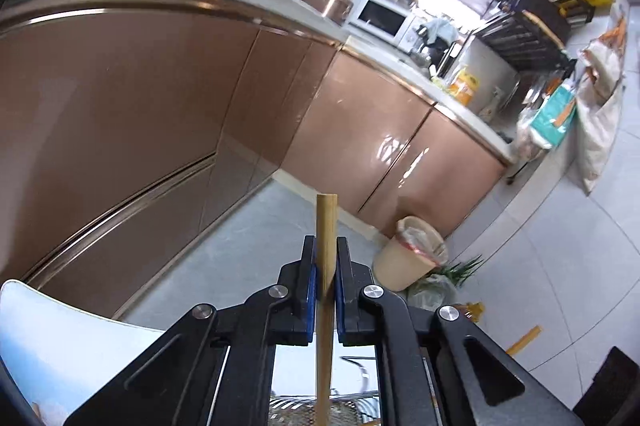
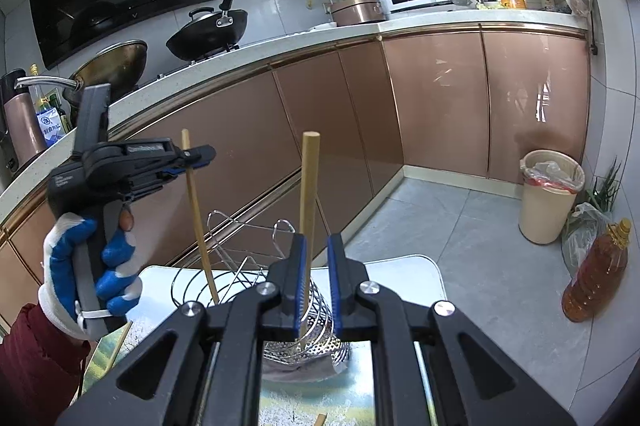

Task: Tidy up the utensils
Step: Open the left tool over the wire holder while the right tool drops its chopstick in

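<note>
In the left wrist view my left gripper (image 1: 325, 244) is shut on a thin wooden stick (image 1: 326, 218) that stands upright and pokes above the fingertips. The right wrist view shows that same left gripper (image 2: 202, 155), held by a gloved hand (image 2: 64, 258), clamping its stick (image 2: 196, 201) near the top. The stick's lower end reaches down into a wire utensil holder (image 2: 320, 310). My right gripper (image 2: 317, 240) has its jaws almost together around a second wooden stick (image 2: 309, 185). This stick leans on the left pad and stands in the holder.
The holder sits on a small white table (image 2: 420, 278). Copper-coloured cabinets (image 2: 440, 97) run behind it under a counter with a black wok (image 2: 208, 33). On the tiled floor to the right stand a beige bin (image 2: 550, 193) and an oil bottle (image 2: 596, 274).
</note>
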{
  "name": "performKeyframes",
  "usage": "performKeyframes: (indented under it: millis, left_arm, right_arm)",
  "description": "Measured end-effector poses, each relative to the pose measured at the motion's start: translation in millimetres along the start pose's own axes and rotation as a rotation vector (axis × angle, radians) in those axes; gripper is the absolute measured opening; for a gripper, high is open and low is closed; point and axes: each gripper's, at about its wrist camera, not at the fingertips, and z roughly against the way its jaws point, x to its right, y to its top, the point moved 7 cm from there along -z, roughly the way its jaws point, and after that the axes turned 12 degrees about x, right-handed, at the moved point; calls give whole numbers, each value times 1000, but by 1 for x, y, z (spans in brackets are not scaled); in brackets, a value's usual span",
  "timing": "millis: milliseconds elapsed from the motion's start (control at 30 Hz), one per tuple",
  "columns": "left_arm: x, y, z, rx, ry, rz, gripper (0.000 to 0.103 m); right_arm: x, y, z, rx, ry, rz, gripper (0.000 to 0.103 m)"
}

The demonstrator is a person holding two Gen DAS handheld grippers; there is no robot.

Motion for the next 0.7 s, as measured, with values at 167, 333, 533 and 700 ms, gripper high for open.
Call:
performKeyframes:
  millis: [167,333,533,700]
  left_arm:
    - [14,10,24,100,11,-60,7]
    - [17,4,25,128,36,-97,7]
    - [6,-15,23,172,139,-175,7]
    - [-4,-29,32,151,168,-173,27]
  right_arm:
    - [-1,2,4,3,4,-1,11]
    - [2,2,7,6,-2,-5,11]
    - [3,2,13,6,-8,-5,18]
    - [1,2,23,7,-8,-6,23]
